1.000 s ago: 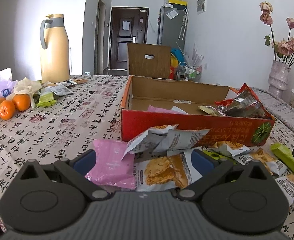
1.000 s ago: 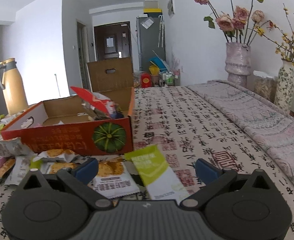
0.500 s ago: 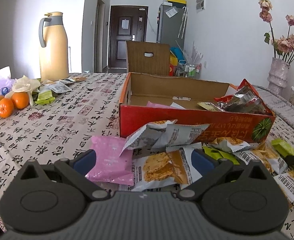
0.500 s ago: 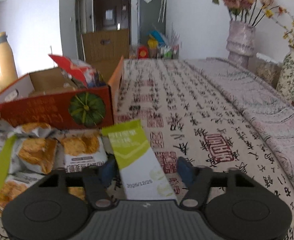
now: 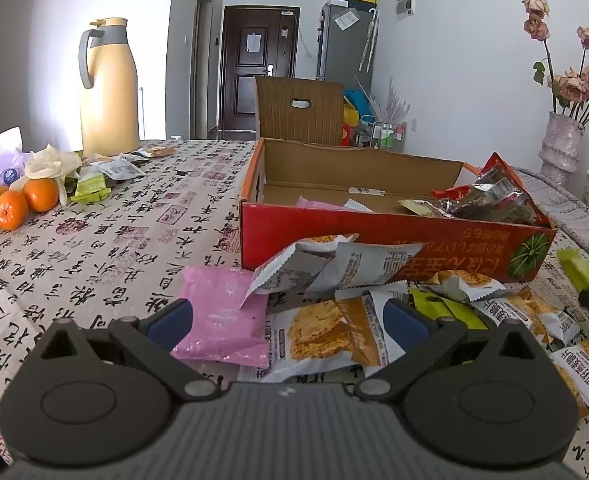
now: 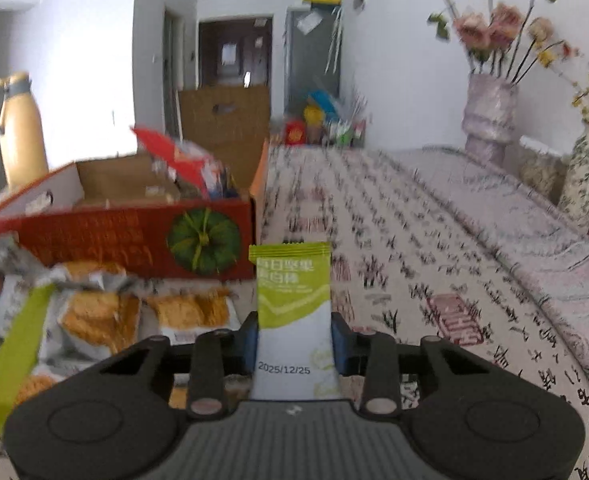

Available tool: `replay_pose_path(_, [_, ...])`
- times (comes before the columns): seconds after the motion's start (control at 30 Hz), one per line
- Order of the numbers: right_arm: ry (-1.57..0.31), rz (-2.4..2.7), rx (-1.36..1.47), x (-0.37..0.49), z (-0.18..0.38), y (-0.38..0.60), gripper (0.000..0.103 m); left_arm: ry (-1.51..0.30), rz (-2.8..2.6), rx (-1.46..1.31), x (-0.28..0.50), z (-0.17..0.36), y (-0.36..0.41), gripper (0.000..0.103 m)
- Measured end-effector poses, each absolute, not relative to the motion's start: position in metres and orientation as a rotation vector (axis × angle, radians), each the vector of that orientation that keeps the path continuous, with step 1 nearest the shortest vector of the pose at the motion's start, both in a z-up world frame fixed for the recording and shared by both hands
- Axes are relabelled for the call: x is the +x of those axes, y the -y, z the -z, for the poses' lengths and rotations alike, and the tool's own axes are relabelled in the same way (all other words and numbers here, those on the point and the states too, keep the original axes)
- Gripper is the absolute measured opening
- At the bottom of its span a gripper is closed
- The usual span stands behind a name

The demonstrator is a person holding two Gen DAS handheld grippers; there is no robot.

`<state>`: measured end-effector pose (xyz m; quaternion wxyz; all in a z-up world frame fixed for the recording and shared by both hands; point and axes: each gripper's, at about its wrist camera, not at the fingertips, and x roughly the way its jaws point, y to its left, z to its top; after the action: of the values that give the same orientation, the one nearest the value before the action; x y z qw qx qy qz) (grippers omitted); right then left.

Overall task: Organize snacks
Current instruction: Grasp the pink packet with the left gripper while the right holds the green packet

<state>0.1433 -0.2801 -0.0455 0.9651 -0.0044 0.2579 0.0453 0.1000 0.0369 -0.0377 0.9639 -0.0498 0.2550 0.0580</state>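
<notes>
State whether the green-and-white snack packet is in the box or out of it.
Out. The green-and-white snack packet is clamped in the right gripper, in front of the red cardboard box.

The whole right-wrist view is smeared by blur, the red box lettering left unreadable. At nine o'clock, the cracker packets are cut off by the edge.

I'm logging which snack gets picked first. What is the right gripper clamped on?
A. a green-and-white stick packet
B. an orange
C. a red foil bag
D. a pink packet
A: in the right wrist view the right gripper has its blue pads pressed on both sides of the green-and-white stick packet.
</notes>
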Motion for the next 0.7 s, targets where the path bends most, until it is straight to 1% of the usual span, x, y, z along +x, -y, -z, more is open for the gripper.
replay_pose_path(0.23, [-0.436, -0.092, 0.016, 0.130, 0.039, 0.277, 0.035, -0.519, -0.126, -0.102, 0.099, 0.036, -0.037, 0.103])
replay_pose_path(0.57, [-0.452, -0.109, 0.048, 0.130, 0.044, 0.280, 0.035, -0.576, -0.127, -0.041, 0.105, 0.025, -0.054, 0.103])
replay_pose_path(0.7, [-0.459, -0.111, 0.054, 0.130, 0.046, 0.281, 0.035, -0.639, -0.187, -0.003, 0.119, 0.024, -0.069, 0.103])
